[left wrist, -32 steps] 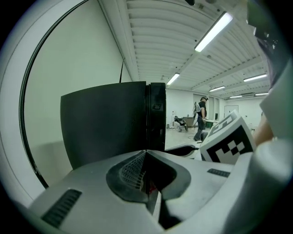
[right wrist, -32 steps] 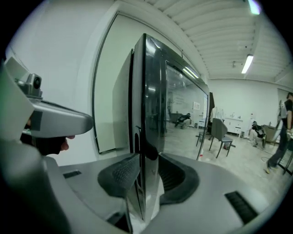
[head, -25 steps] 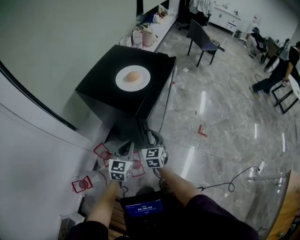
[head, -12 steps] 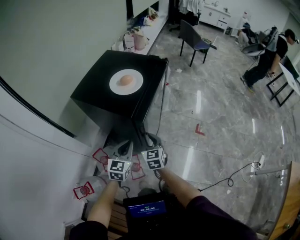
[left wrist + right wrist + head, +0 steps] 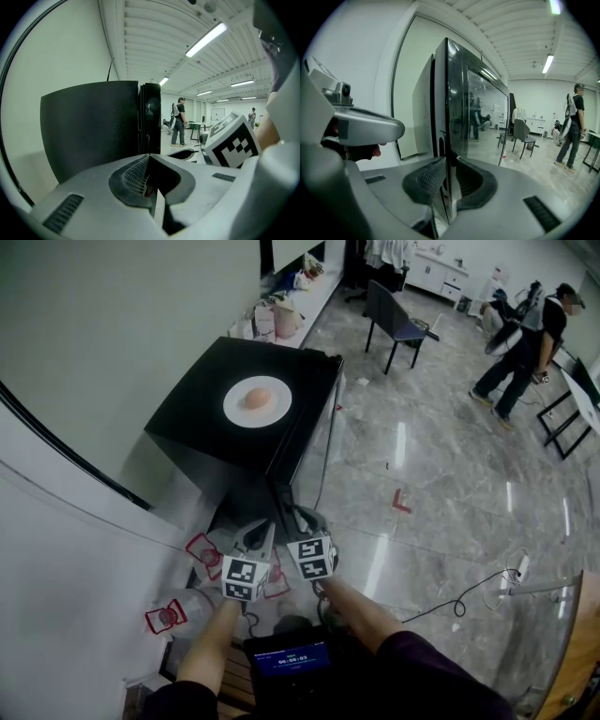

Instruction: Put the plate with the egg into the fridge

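A white plate with a brown egg sits on top of the black fridge, whose door is closed. Both grippers are low at the fridge's front. My right gripper straddles the door's free edge. Its jaws are closing, and the pads lie against both faces of the glossy door. My left gripper is beside it, shut with nothing between its jaws, and points at the fridge's dark side. The plate is out of sight in both gripper views.
A grey wall runs along the left. Bags and clutter lie behind the fridge, and a chair stands beyond it. A person walks at the far right. A cable trails over the marble floor. A small screen hangs at my waist.
Both grippers have edged up and forward against the fridge front. The person at the far right has walked further into the room. Plate and egg have not moved.
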`<move>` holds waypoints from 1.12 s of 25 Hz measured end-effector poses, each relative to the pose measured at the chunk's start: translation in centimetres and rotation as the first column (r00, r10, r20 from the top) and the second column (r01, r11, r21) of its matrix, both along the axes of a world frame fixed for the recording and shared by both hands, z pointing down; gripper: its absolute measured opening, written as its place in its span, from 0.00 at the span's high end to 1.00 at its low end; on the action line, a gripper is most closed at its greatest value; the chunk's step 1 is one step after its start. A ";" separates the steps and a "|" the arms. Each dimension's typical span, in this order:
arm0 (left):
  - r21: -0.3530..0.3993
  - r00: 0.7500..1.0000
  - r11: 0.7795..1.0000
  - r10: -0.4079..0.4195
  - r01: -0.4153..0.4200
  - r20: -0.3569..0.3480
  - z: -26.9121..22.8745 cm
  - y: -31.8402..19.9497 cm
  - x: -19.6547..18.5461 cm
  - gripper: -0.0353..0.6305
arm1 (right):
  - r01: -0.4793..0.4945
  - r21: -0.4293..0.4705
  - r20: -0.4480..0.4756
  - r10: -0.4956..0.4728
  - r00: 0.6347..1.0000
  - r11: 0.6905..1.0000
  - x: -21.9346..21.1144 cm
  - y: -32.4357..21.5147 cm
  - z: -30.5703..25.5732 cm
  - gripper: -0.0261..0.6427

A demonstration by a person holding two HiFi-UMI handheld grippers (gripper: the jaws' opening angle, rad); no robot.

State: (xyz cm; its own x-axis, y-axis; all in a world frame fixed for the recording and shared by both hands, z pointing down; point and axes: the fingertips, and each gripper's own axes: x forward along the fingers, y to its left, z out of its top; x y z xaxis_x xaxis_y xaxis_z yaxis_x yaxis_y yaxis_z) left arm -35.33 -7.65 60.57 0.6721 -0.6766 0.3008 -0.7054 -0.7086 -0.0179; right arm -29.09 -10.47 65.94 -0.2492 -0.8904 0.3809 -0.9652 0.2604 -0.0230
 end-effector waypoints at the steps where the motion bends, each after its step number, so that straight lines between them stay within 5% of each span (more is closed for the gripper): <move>1: 0.001 1.000 1.000 -0.002 0.002 -0.002 0.0 0.0 -0.1 0.93 | -0.014 0.003 0.004 0.014 1.000 1.000 0.4 0.2 0.0 0.85; 7: -0.024 0.999 0.999 0.026 -0.026 -0.020 1.0 -0.2 1.2 0.93 | -0.030 0.030 0.025 0.029 0.999 0.999 5.7 3.1 0.2 0.87; 19: 0.008 0.946 0.946 0.323 -0.323 -0.011 -0.5 2.4 16.8 0.93 | 0.032 0.018 0.033 -0.032 0.999 0.999 16.6 6.2 0.4 0.89; 28: 0.021 0.939 0.939 0.344 -0.344 0.015 -0.2 2.5 23.5 0.93 | 0.048 0.104 -0.116 -0.036 0.993 0.993 21.9 8.2 -0.6 0.89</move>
State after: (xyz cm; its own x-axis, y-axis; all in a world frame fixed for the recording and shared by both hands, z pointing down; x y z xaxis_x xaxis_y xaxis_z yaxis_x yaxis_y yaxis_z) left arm -11.86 -5.12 60.36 0.8618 -0.4115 0.2967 -0.4184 -0.9073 -0.0429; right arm -7.19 -2.27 65.35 -0.2475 -0.9171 0.3126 -0.9483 0.2955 0.1159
